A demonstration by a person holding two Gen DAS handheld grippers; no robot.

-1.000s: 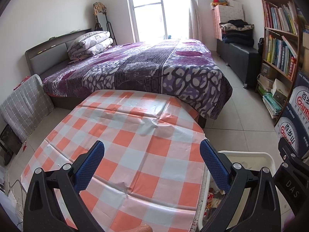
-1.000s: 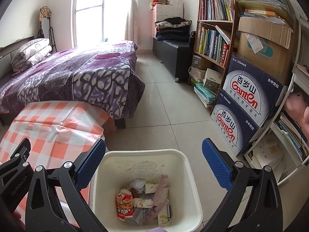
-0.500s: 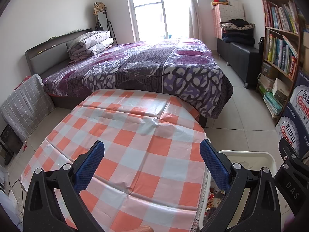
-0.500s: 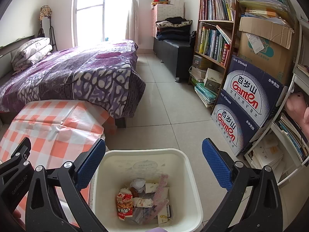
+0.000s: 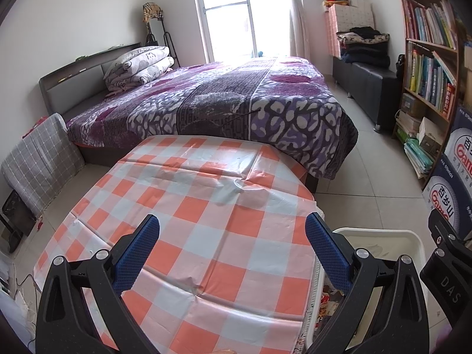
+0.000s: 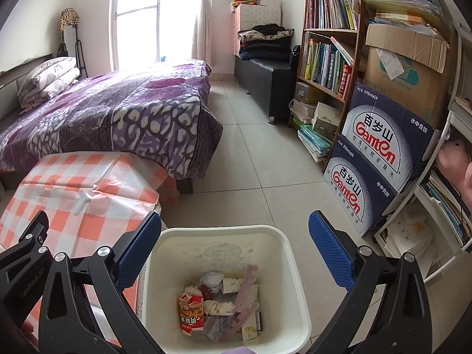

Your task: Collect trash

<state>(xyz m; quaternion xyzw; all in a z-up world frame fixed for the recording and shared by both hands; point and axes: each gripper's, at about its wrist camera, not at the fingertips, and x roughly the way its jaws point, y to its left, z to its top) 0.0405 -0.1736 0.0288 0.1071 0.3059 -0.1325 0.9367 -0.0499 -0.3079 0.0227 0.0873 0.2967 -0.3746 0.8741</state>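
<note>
with both the left gripper (image 5: 231, 247) and right gripper (image 6: 234, 249) spread wide and empty, trash (image 6: 219, 305) sits in the bin (image 6: 295, 268); a careless swing could tip it.

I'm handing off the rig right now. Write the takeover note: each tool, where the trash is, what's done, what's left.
Left tool: open, empty, above the checkered tablecloth.
Right tool: open, empty, above the white bin.
Trash: wrappers and crumpled paper lie in the bin, which stands on the floor beside the table.
Done: no trash visible on the cloth.
Left: check outside these views for strays; otherwise probably finished.
</note>
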